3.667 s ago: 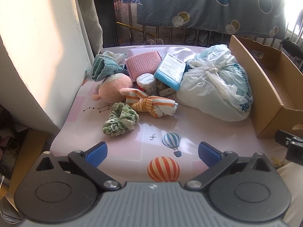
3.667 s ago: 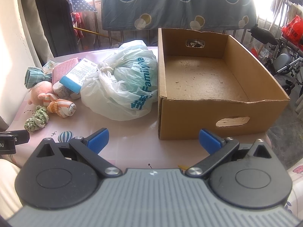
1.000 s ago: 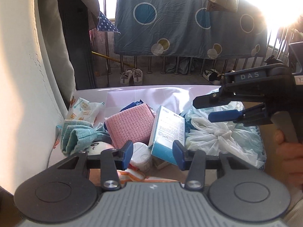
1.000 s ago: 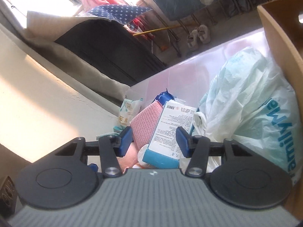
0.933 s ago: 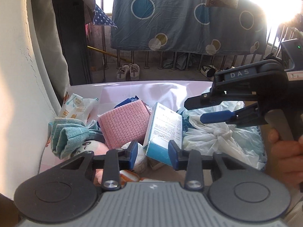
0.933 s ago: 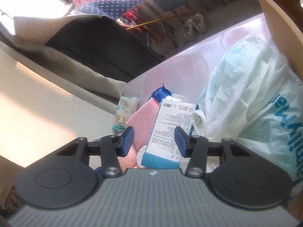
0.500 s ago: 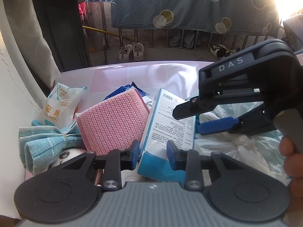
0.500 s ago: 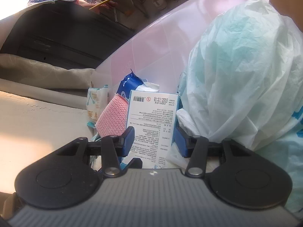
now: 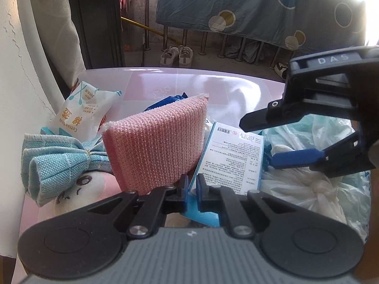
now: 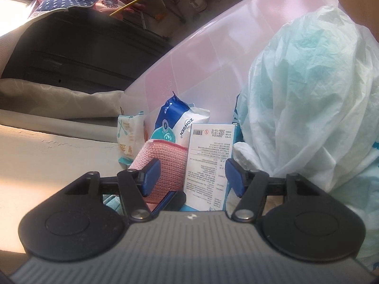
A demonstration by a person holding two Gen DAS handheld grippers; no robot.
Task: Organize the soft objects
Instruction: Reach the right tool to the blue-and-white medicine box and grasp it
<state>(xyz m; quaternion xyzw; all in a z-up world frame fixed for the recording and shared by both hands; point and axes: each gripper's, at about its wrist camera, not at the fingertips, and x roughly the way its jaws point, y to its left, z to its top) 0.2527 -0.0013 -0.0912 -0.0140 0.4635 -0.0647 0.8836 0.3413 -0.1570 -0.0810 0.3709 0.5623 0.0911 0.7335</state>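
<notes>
Finds the left gripper (image 9: 191, 187) pressed together where the pink knitted cloth (image 9: 154, 146) meets the white printed packet (image 9: 234, 156); cannot tell which is pinched. Shows the right gripper (image 10: 192, 177) spread, jaws just opened wider, straddling that same packet and cloth without pressing either. Beyond, leaves the blue towel (image 9: 54, 163), plush toy (image 9: 90, 189), cotton-swab pack (image 9: 83, 108) and knotted plastic bag (image 10: 308, 94) heaped on the pink table (image 9: 189, 82). Looks barely begun: nothing visibly sorted, everything left.
</notes>
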